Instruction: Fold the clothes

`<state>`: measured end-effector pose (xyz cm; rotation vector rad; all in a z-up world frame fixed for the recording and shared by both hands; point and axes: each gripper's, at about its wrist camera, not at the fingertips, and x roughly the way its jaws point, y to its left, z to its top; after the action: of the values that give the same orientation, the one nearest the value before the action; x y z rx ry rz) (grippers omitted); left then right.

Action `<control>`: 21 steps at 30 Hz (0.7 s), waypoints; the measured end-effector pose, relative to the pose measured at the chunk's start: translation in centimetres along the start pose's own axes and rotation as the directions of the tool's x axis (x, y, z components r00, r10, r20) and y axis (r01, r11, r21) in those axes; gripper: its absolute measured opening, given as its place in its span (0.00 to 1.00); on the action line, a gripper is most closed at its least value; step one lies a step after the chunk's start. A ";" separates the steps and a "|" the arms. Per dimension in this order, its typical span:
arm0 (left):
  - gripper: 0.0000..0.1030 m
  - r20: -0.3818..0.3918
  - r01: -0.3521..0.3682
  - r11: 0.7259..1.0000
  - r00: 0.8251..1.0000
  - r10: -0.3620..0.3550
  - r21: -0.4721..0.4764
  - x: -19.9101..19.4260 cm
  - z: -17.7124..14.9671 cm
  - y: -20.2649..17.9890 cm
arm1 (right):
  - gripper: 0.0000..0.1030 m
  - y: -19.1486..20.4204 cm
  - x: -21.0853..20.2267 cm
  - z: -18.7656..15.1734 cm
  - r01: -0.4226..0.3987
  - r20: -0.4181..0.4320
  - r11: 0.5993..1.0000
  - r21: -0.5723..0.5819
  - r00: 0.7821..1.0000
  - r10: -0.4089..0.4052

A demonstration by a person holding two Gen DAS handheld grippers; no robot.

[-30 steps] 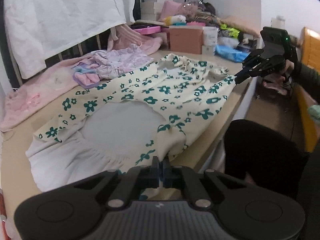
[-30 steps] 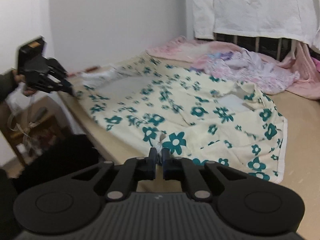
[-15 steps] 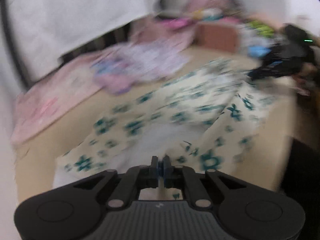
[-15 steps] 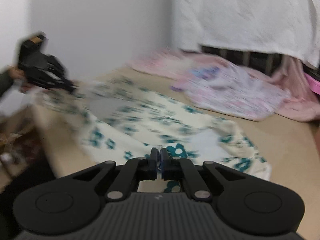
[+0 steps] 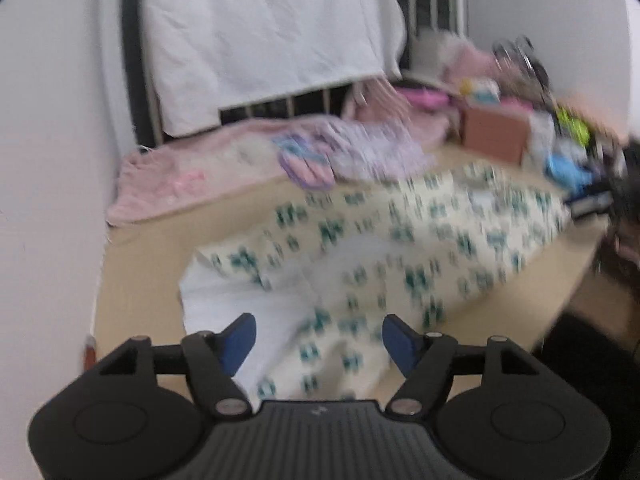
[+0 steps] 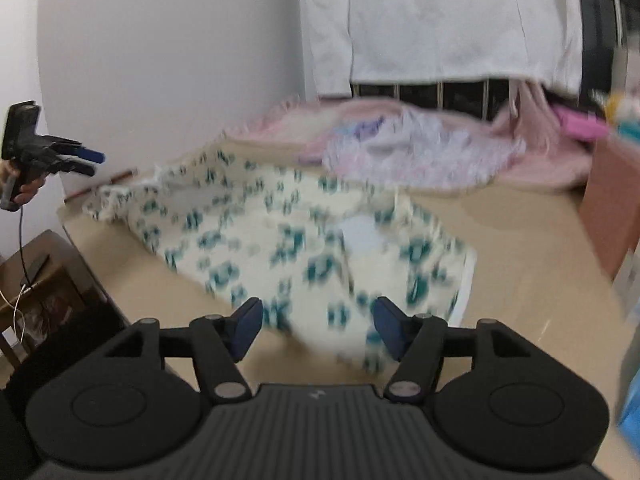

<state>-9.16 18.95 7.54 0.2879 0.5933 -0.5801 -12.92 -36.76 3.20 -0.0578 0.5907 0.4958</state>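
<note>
Now floral garment lies on bed, long axis left-to-right; left gripper and right gripper, 2 ends, both spread wide, empty; doubled over, seemingly—blurred.

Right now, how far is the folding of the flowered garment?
One fold looks done: the flowered garment lies doubled on the table. Nothing is in hand: left gripper and right gripper are open. Further folds remain, and the pink and purple clothes are unfolded.

A home bedroom; pink blanket, heaped laundry (blurred), white sheet on railings.
</note>
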 end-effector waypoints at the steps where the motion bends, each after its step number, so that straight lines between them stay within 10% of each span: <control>1: 0.67 -0.012 -0.007 1.000 1.000 0.007 -0.006 0.6 -0.4 -0.1 | 0.42 -0.5 0.4 -0.3 0.010 -0.008 1.000 0.013 1.000 -0.009; 3: 0.60 -0.037 -0.027 0.999 0.999 0.025 -0.045 1.7 -0.9 0.1 | 0.09 -1.4 1.2 -0.8 0.029 -0.023 0.999 0.039 0.999 -0.028; 5: 0.37 -0.079 -0.081 0.995 0.994 0.076 -0.060 2.4 -1.5 -0.1 | 0.10 -3.0 0.8 -0.9 0.058 -0.013 0.992 0.108 0.998 -0.057; 11: 0.36 -0.038 -0.140 0.989 0.990 0.138 -0.058 1.3 -2.7 -0.9 | 0.14 -3.4 -2.0 -0.7 0.166 0.030 0.979 0.120 0.985 -0.170; 15: 0.54 0.051 -0.076 0.996 0.996 0.079 -0.056 -0.3 -3.3 -1.9 | 0.52 -3.0 -1.8 -0.9 0.116 0.035 0.989 0.092 0.992 -0.120; 18: 0.54 0.099 -0.036 0.998 0.994 0.040 -0.043 -1.2 -3.7 -2.6 | 0.44 -3.7 0.0 -1.6 0.117 -0.009 0.989 0.096 0.993 -0.116; 21: 0.52 0.055 -0.047 0.999 0.997 0.048 -0.018 -0.1 -4.3 -2.7 | 0.14 -4.9 0.9 -2.2 0.086 -0.013 0.985 0.151 0.996 -0.085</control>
<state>-12.72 18.57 3.91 0.2688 0.5362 -0.5358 -11.13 -41.10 0.46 0.0593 0.6279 0.3668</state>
